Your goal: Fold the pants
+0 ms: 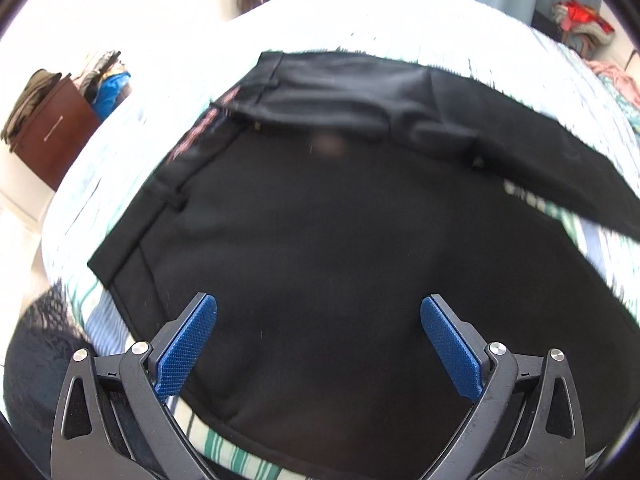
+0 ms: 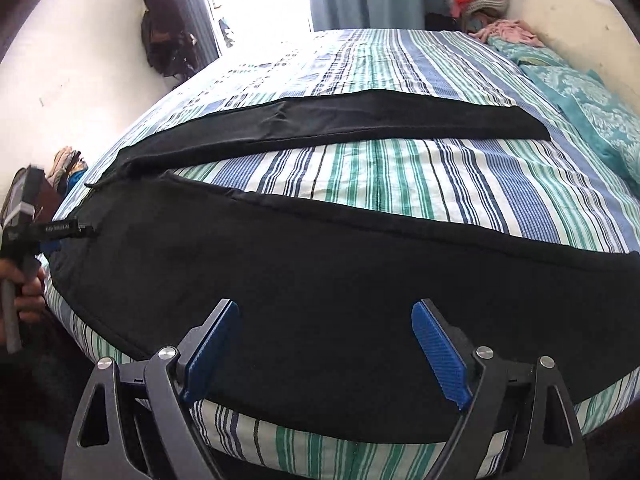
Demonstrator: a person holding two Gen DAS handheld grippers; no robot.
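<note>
Black woven cloth fills the space ahead of both tools: the pants [image 2: 320, 264] lie spread flat on a bed [image 2: 400, 184] with a blue, green and white striped cover, legs parted in a V. Farthest left, just ahead of the left hand-held gripper [image 1: 318, 322], sits the waistband [image 1: 160, 200], a stiffer doubled strip with belt loops and a reddish inner lining showing at its upper end. That gripper hovers low over the seat area with its blue textured pads [image 1: 188, 352] spread wide, holding nothing. Moving right, the near leg runs as a broad dark band directly under and in front of the right hand-held gripper [image 2: 324, 316], whose pads are likewise splayed and empty. Beyond it, past a strip of bare striped cover, the far leg [image 2: 360, 116] stretches away to the right, well apart from both tools.

The fabric looks light, limp and matte, so it should drape and slide rather than hold shape. Firmest holds are likely the waistband edge on the left and a leg hem on the right; pinching mid-panel would probably just bunch it. Seams and hems give the pads something thicker to bite.
</note>
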